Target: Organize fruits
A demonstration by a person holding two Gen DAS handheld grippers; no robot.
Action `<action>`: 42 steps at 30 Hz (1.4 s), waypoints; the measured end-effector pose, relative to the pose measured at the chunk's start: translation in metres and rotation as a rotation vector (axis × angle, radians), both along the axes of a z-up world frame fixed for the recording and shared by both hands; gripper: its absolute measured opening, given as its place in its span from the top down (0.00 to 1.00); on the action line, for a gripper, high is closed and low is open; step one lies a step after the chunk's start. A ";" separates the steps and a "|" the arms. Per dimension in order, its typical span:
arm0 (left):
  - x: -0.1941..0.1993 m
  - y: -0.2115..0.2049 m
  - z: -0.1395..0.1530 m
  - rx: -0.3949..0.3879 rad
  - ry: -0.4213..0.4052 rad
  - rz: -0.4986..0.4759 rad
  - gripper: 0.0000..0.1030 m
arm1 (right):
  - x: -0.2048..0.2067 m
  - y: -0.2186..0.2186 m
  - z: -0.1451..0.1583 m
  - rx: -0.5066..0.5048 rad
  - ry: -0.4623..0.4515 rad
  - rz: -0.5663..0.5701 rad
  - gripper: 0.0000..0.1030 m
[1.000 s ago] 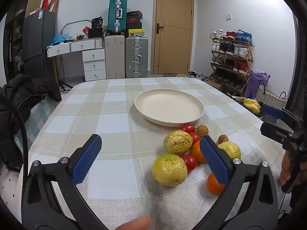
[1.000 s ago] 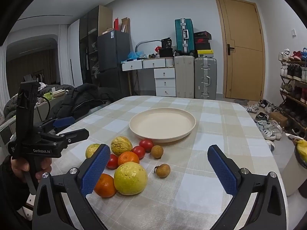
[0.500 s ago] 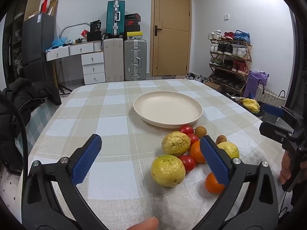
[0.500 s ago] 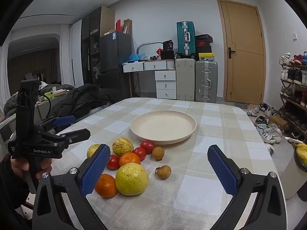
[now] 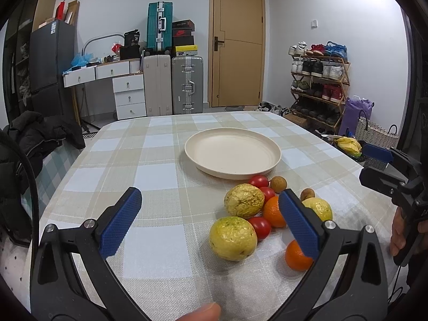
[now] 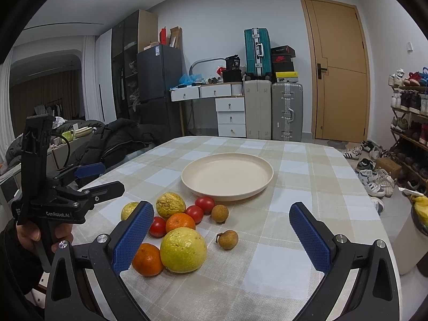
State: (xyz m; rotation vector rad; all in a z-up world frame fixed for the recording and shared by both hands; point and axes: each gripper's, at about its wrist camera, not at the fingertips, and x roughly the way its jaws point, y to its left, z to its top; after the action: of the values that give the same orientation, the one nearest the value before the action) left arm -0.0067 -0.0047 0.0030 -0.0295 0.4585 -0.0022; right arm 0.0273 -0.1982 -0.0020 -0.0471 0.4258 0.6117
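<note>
Left gripper (image 5: pixel 208 222) hangs above the near part of the checked tablecloth (image 5: pixel 155 176) with its blue pads spread wide, holding nothing; its right pad (image 5: pixel 298 224) partly covers the fruit pile. Seen from the left wrist, a wrinkled yellow fruit (image 5: pixel 232 238) lies nearest, a second one (image 5: pixel 244 200) just beyond, with tomatoes (image 5: pixel 260 227), two oranges (image 5: pixel 297 254) and small brown longans (image 5: pixel 278 184) clustered near the empty cream plate (image 5: pixel 232 156). From the right wrist, the right gripper (image 6: pixel 219 234) is likewise wide open and empty above the table, its left pad (image 6: pixel 133 236) over the cluster's left edge. A smooth yellow-green fruit (image 6: pixel 183 250) lies nearest, touching an orange (image 6: pixel 147 259); one longan (image 6: pixel 227 239) lies slightly apart on the right.
</note>
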 end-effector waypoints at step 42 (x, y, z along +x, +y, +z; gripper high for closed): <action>0.002 -0.001 0.000 -0.001 -0.005 -0.004 0.01 | 0.001 0.001 -0.001 -0.006 0.008 -0.001 0.00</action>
State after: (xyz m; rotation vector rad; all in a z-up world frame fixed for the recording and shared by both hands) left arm -0.0052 -0.0061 0.0028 -0.0295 0.4537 -0.0069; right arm 0.0288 -0.1970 -0.0026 -0.0496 0.4357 0.6098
